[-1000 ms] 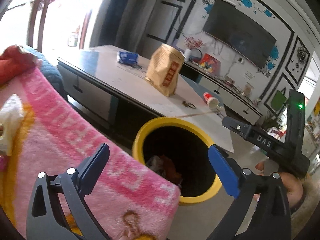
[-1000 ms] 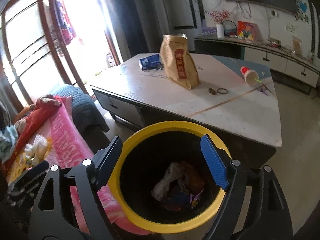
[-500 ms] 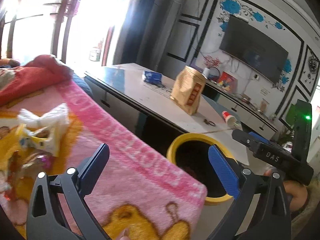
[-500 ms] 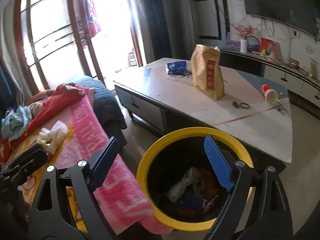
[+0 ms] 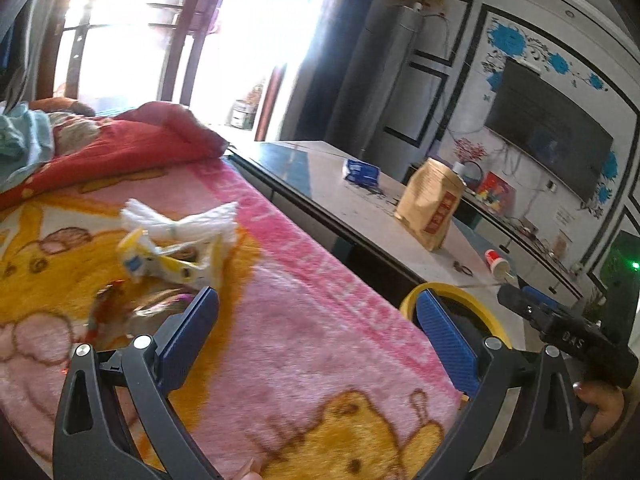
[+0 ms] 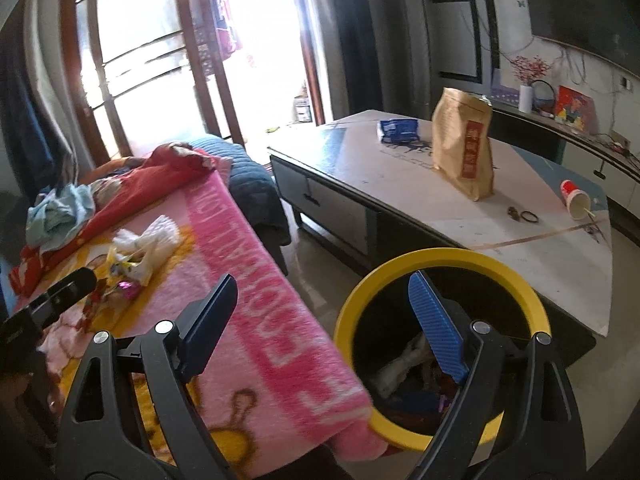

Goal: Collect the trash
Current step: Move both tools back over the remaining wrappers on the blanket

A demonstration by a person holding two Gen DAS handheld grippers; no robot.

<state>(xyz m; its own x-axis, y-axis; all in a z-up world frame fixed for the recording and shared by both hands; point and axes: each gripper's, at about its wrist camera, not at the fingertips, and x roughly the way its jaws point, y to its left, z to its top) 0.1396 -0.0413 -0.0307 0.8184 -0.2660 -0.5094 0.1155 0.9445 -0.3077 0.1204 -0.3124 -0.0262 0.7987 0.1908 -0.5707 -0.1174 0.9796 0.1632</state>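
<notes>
Both pairs of jaws are spread wide with nothing between the pads: the left gripper [image 5: 316,332] hangs over the pink blanket [image 5: 304,320], and the right gripper [image 6: 324,332] straddles the blanket's hanging edge and the rim of the yellow bin [image 6: 440,260], its jaws having just been opening a little further, empty. Taking the yellow bin as the landmark, the trash that waits to be collected lies well to its left, up on the blanket: a crumpled white plastic bag [image 5: 180,220] with a yellow-and-white wrapper [image 5: 168,264] touching its near side, and a few shiny foil wrappers [image 5: 120,308] just nearer the camera, close to the left gripper's left finger. Inside the bin sit a crumpled white piece [image 6: 396,368] and some darker, coloured scraps. The blanket's corner droops against the bin's left rim. Behind the bin stands a low coffee table [image 6: 360,168], and on it, from the bin outward, a tipped red paper cup [image 6: 574,198] at the right, two small rings [image 6: 524,215], an upright brown paper bag [image 6: 464,148], and a blue packet [image 6: 398,130] farthest back. Left of the bin and beyond the trash, a red blanket [image 6: 160,176] and a light blue cloth [image 6: 60,216] are heaped. A person's hand [image 5: 600,404] shows at the right gripper's handle in the left wrist view.
</notes>
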